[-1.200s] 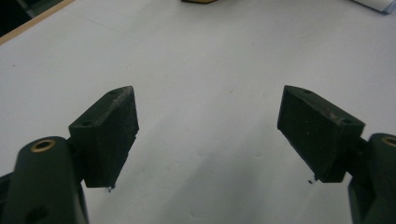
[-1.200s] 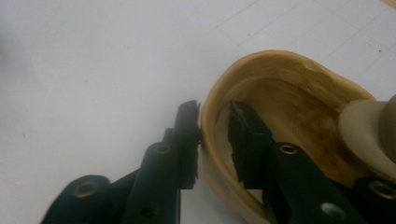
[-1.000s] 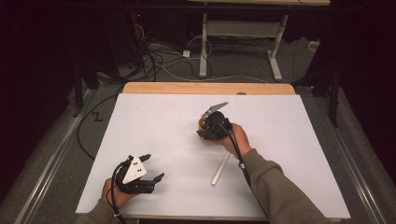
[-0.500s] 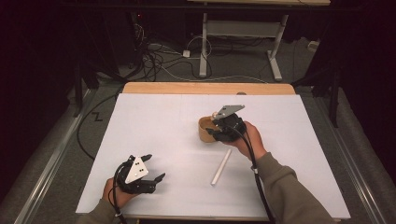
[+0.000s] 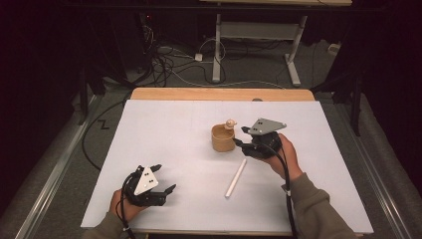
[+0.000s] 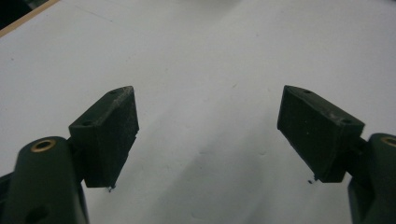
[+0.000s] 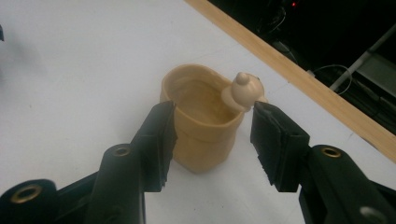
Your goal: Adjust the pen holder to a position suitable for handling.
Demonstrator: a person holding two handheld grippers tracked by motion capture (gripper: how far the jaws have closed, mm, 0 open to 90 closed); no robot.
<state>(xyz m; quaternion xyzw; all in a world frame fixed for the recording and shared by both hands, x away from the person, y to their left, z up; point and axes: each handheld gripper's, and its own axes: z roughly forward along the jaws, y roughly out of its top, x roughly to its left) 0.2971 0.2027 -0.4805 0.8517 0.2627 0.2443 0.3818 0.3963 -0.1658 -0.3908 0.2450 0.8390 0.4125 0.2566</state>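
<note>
- Cup (image 5: 223, 138) now standing upright on the white table (image 5: 164, 149), past the middle, with a small round knob (image 5: 230, 123) at its rim.
- One second back: held in the right gripper (image 5: 242, 138), a bit left of this spot and hard to see behind it.
- Half a second back: already down, gripper closer to it.
- Right gripper now just to the right of the cup, pulled back a little toward the right side of the table.
- Jaws just been opening, now about half wide; cup between their tips in the right gripper view (image 7: 201, 119), left pad very close to its wall, right pad clear of it, no squeeze.
- White stick (image 5: 235, 178) lying flat nearer the person, same spot as before.
- Left gripper (image 5: 160, 180) resting low at the front left, same place as before, jaws wide with only bare table between.
</note>
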